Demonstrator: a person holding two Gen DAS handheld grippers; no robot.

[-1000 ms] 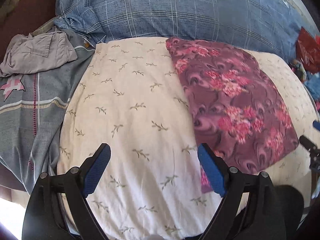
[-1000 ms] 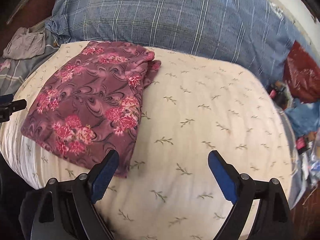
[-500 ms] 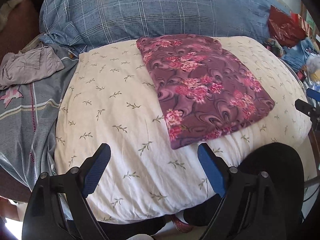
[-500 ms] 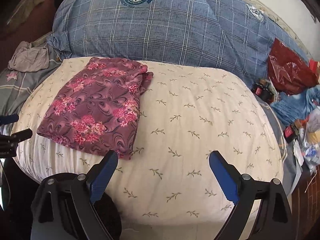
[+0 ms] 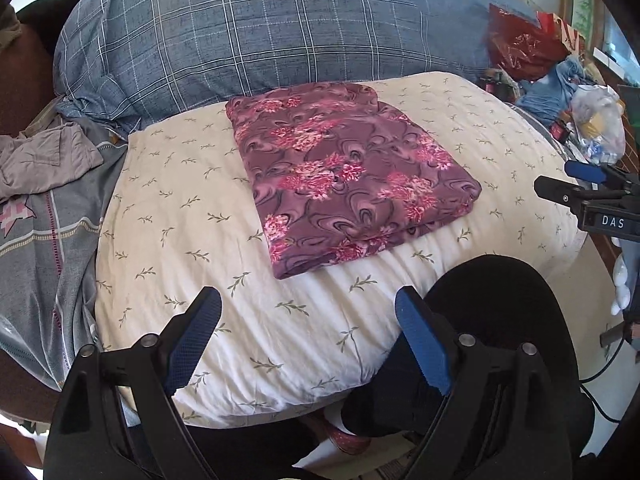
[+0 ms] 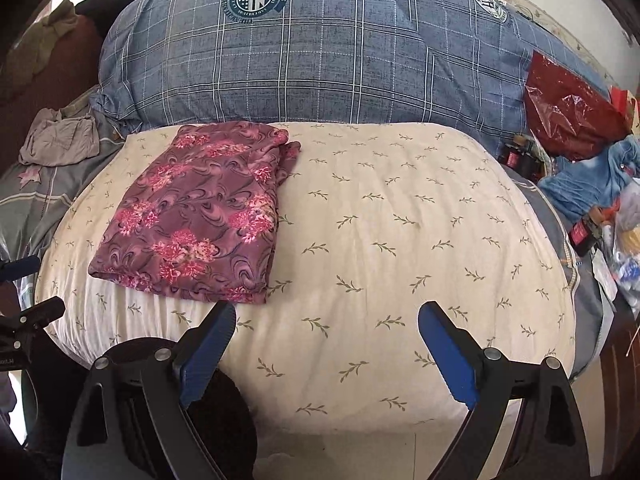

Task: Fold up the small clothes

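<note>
**With one garment folded, both grippers hang empty over the bed**

While the grey garment [image 5: 48,156] lies crumpled at the far left edge of the bed, not yet dealt with, I judge the job only partly done. Moving right, my left gripper [image 5: 308,332] hangs above the near edge of the cream leaf-print pillow [image 5: 180,216], its blue pads spread wide with nothing between them. Beyond it, the purple floral garment [image 5: 344,176] rests on that pillow as a neat, flat rectangle, its layered edges showing along the near side; this piece looks finished to me. Behind it sits the blue checked pillow [image 5: 280,36]. Further right, my right gripper [image 6: 328,344] also stands wide open and empty, over bare pillow, with the folded piece up and to its left, clear of both pads. At the far right, a heap of bags and blue cloth [image 6: 588,184] sits beside the bed; whether any of it is clothing to fold, I cannot tell. What remains, as I read it, is the grey piece.
</note>
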